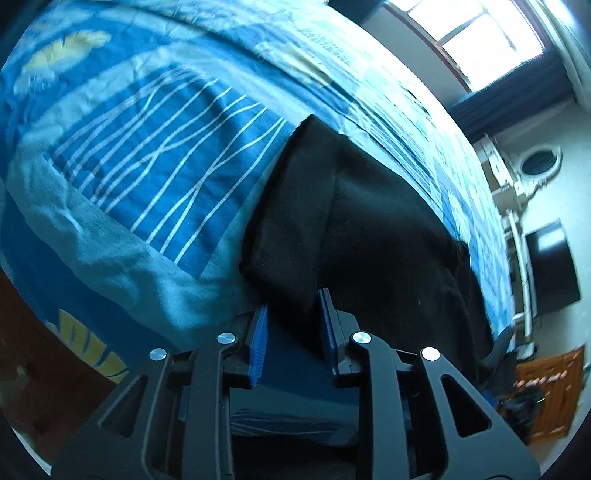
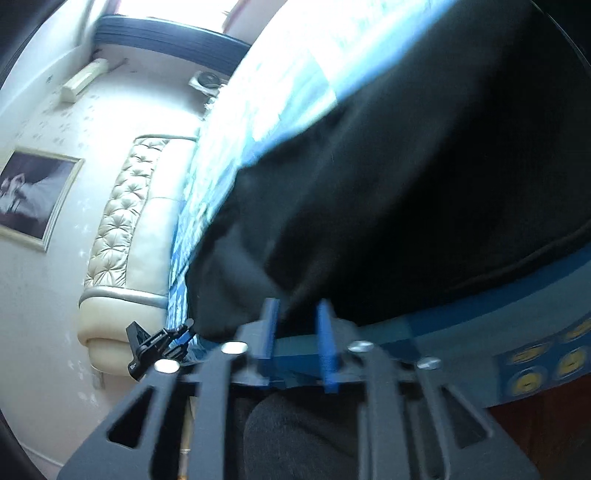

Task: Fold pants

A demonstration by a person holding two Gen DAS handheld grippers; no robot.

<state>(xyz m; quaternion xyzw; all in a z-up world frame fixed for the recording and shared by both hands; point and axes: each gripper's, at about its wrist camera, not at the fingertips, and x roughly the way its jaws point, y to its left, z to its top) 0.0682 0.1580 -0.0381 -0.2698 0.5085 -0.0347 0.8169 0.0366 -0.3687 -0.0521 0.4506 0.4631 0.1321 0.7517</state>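
Black pants (image 1: pixel 354 229) lie on a bed with a blue patterned cover (image 1: pixel 155 155). In the left wrist view my left gripper (image 1: pixel 293 314) has its blue pads either side of the near edge of the pants, with a gap between them and cloth reaching into the gap. In the right wrist view the pants (image 2: pixel 424 192) fill the upper right. My right gripper (image 2: pixel 297 314) also stands with its pads apart around the near edge of the pants. That view is blurred.
The bed's front edge runs just under both grippers. A padded cream headboard (image 2: pixel 122 229) stands at the left of the right wrist view. A window (image 1: pixel 476 33), a white rack (image 1: pixel 517 206) and a dark screen (image 1: pixel 550 266) are beyond the bed.
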